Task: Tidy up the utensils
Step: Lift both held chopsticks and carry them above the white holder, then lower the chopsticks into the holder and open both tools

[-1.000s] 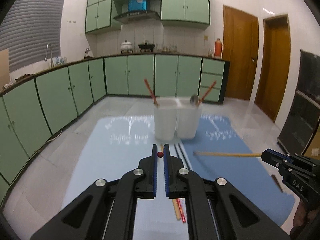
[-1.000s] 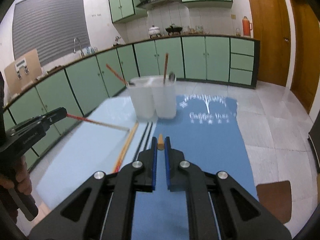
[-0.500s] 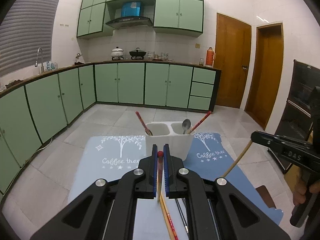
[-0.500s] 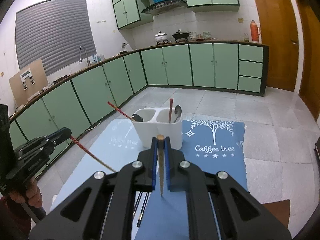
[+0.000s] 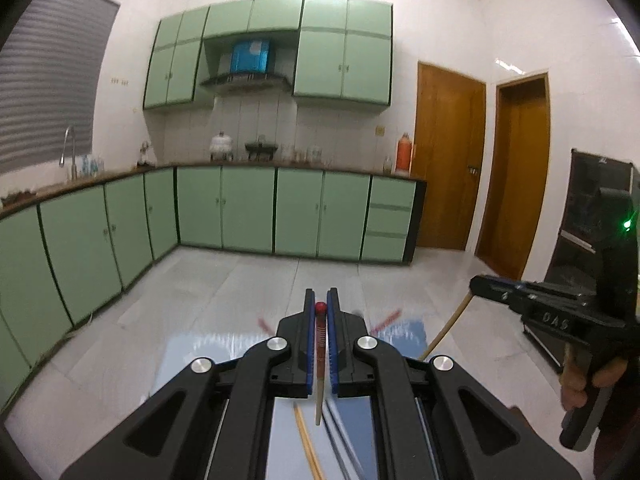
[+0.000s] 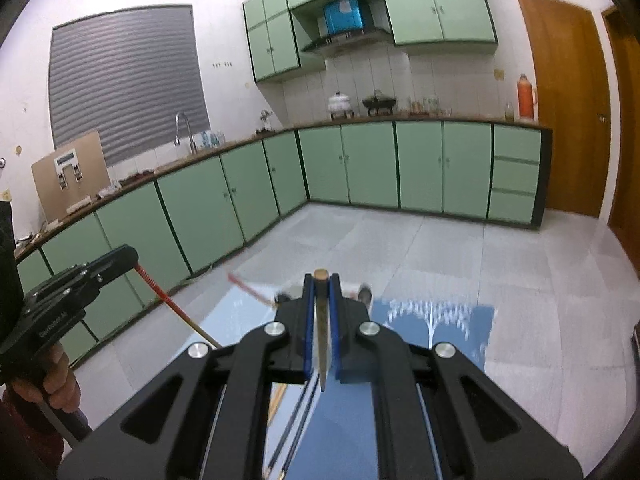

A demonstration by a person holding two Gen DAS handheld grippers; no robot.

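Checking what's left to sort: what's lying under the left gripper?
Under the left gripper: a wooden chopstick and dark chopsticks on the blue mat. The fingers hide the rest.

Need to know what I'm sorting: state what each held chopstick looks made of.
Red chopstick in the left gripper: probably lacquered wood or bamboo, with a glossy red top and pale bare tip. Brown chopstick in the right gripper: seemingly plain wood, matte brown.

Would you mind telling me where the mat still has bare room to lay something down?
Bare: the dark blue mat right of the right gripper. Crowded: the strip under both grippers, with black chopsticks and a wooden chopstick.
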